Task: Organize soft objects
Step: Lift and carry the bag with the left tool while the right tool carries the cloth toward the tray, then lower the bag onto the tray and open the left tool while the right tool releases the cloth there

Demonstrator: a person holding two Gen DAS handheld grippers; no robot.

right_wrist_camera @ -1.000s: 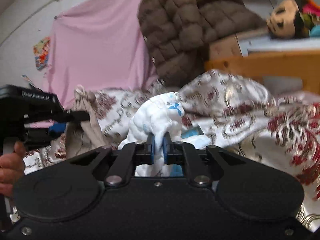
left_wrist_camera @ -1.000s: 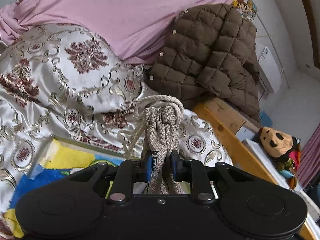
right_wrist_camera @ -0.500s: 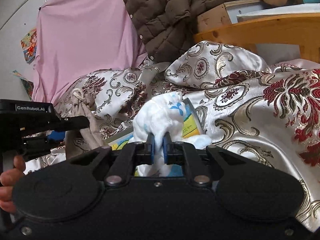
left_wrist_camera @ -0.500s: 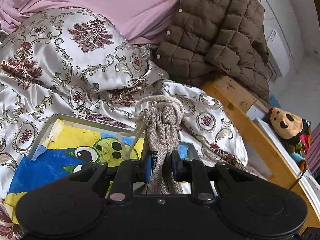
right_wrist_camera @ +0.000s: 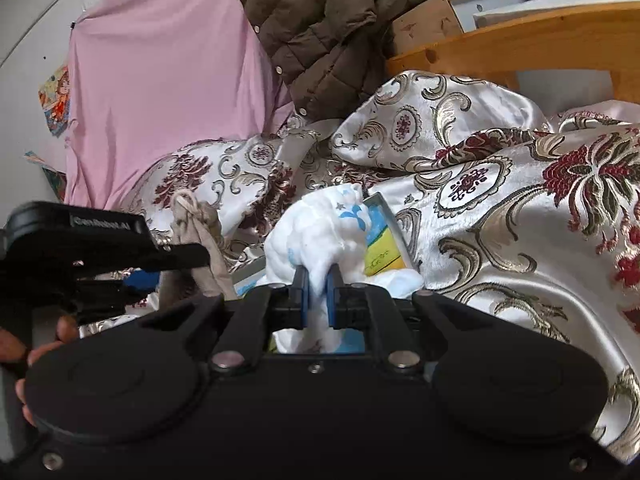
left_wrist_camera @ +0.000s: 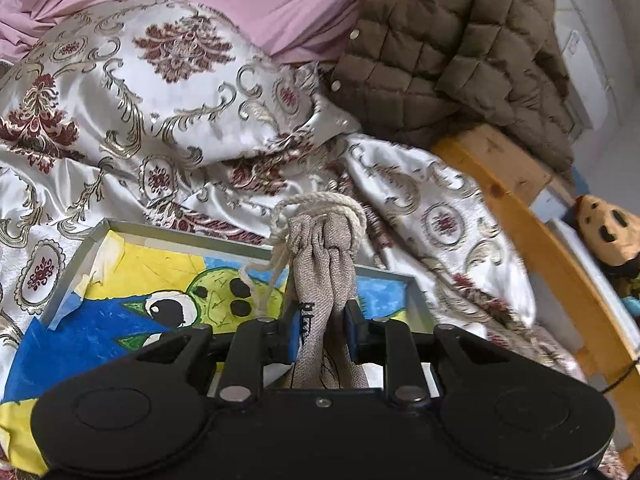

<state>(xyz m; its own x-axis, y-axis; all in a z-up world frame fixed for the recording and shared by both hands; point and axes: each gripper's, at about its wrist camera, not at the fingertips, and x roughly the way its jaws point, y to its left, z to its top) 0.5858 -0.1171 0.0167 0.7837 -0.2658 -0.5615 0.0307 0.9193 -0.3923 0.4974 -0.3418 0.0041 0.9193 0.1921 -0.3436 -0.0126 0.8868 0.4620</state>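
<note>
Your left gripper [left_wrist_camera: 322, 326] clamped on a beige drawstring pouch [left_wrist_camera: 322, 268], rope-tied neck up, above the painted tray [left_wrist_camera: 160, 236] on the bed, your right gripper [right_wrist_camera: 317, 294] pinching a white, blue-printed cloth [right_wrist_camera: 320, 236] over the tray's far corner, quilt [right_wrist_camera: 500, 208] bunched close on the right.

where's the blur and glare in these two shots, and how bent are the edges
Left wrist view: the plush and wooden rail at the right edge smear with blur, the pouch stays sharp, and the corners go black. Right wrist view: soft glare on the satin quilt, the wooden rail bows, and the left gripper looks slightly soft.
</note>
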